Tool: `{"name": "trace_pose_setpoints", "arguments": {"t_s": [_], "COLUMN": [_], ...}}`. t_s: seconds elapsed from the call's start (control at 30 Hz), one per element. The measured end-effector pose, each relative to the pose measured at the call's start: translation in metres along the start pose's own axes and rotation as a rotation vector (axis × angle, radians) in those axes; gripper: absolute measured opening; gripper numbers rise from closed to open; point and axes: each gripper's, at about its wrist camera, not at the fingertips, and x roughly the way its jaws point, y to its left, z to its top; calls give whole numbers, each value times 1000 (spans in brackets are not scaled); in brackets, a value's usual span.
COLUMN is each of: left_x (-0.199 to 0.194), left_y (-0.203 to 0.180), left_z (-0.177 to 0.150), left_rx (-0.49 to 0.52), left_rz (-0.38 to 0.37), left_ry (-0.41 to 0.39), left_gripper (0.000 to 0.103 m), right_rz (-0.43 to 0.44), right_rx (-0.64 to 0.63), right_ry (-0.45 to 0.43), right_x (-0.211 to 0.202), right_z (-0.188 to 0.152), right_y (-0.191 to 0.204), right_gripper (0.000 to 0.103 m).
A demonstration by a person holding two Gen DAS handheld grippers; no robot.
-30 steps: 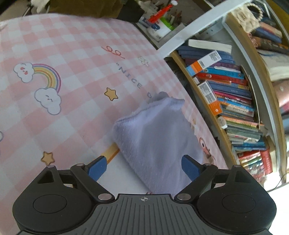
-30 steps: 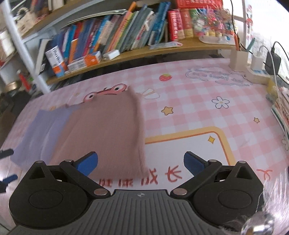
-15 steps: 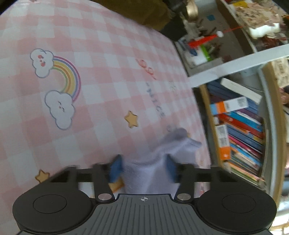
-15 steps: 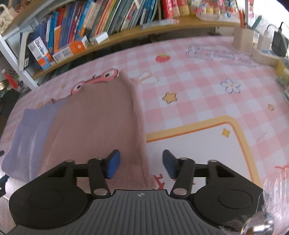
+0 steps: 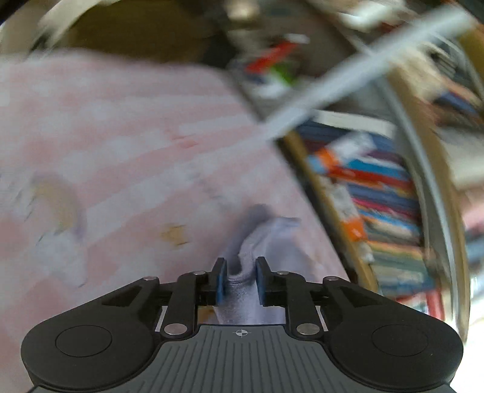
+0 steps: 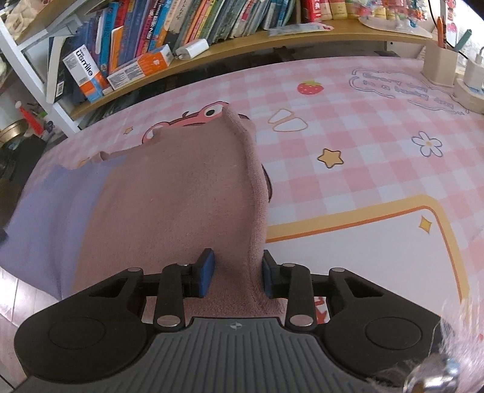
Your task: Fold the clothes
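A two-tone cloth lies on the pink checked table mat: a dusty pink part and a lavender part. My right gripper is shut on the near right edge of the pink part, which bunches up between the blue pads. In the blurred left wrist view my left gripper is shut on the lavender end of the cloth, which is pinched into a ridge over the mat.
A wooden shelf with many books runs along the far edge of the table. A toothpaste box and a white charger lie on it. A pen holder and a power strip stand at the far right. The bookshelf is right of the left gripper.
Both grippers went from wide open to shut on the cloth, the left on the lavender end, the right on the pink edge. The left view has swung and is now blurred.
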Motion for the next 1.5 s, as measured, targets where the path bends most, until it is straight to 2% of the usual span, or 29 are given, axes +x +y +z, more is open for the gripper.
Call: {"name": "trace_pose_setpoints", "arguments": {"t_s": [0.03, 0.1, 0.23, 0.47, 0.7, 0.8, 0.97, 1.07, 1.1, 1.17, 1.2, 1.23, 1.3, 1.5], "left_x": [3, 9, 14, 15, -5, -10, 7, 17, 19, 24, 26, 28, 29, 15], "left_y": [7, 15, 12, 16, 24, 29, 19, 8, 5, 2, 4, 7, 13, 26], "left_z": [0, 0, -5, 0, -3, -9, -10, -14, -15, -16, -16, -14, -10, 10], "left_rx": [-27, -54, -37, -70, -91, -122, -95, -69, -60, -47, -50, -59, -70, -52], "left_rz": [-3, -2, -18, -43, -1, -18, -45, -38, -33, -11, 0, 3, 9, 32], "left_ry": [14, 36, 31, 49, 81, 96, 84, 75, 71, 70, 73, 75, 75, 26], "left_gripper": [35, 47, 64, 65, 67, 67, 64, 64, 61, 43, 26, 16, 15, 15], "right_rz": [0, 0, 0, -4, 4, 8, 10, 8, 8, 7, 7, 8, 10, 88], "right_rx": [1, 3, 8, 20, 28, 27, 14, 7, 5, 0, -2, -6, -14, -61], "right_ry": [0, 1, 3, -2, -12, -13, -8, -6, -5, -4, -4, -3, -2, 28], "right_x": [0, 1, 1, 2, 1, 1, 1, 1, 1, 1, 1, 1, 2, 9], "right_z": [0, 0, 1, 0, -2, -2, -2, -2, -3, -3, -4, -4, -5, -8], "right_y": [0, 0, 1, 1, 0, 0, 0, 1, 2, 4, 5, 8, 14, 36], "right_gripper": [30, 30, 30, 31, 32, 32, 32, 32, 32, 33, 33, 33, 33, 32]}}
